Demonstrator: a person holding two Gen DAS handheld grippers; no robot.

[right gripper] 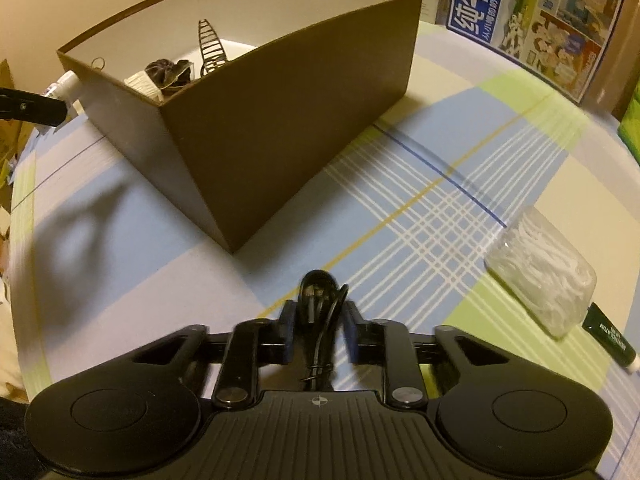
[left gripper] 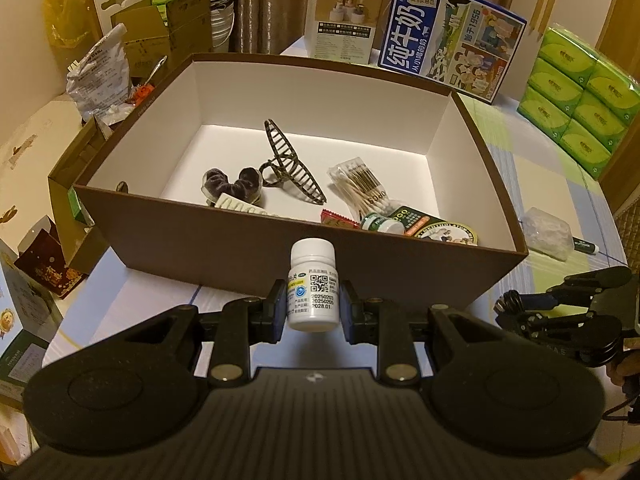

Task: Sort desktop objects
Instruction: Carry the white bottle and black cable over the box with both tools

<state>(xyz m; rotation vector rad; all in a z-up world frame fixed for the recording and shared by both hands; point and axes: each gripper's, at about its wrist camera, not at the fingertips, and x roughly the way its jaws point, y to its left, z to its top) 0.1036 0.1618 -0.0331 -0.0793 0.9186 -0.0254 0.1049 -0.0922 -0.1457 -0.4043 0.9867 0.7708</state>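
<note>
My left gripper [left gripper: 313, 300] is shut on a small white pill bottle [left gripper: 312, 280], held upright just in front of the near wall of the brown box [left gripper: 240, 248]. Inside the box lie a hair claw [left gripper: 292, 164], a dark scrunchie [left gripper: 234, 186], a pack of cotton swabs [left gripper: 362, 188], a green-capped bottle [left gripper: 380, 222] and a round tin [left gripper: 448, 234]. My right gripper [right gripper: 319, 322] is shut on a coiled black cable [right gripper: 320, 300] above the checked tablecloth, a little short of the box corner [right gripper: 232, 200]. The left gripper and bottle [right gripper: 64, 84] show at the far left of the right wrist view.
A clear bag of white floss picks [right gripper: 540, 272] and a dark green tube [right gripper: 608, 336] lie on the cloth at the right. Behind the box stand a blue milk carton [left gripper: 452, 36], a white box [left gripper: 344, 20] and stacked green tissue packs [left gripper: 580, 96]. Cardboard boxes and bags crowd the left.
</note>
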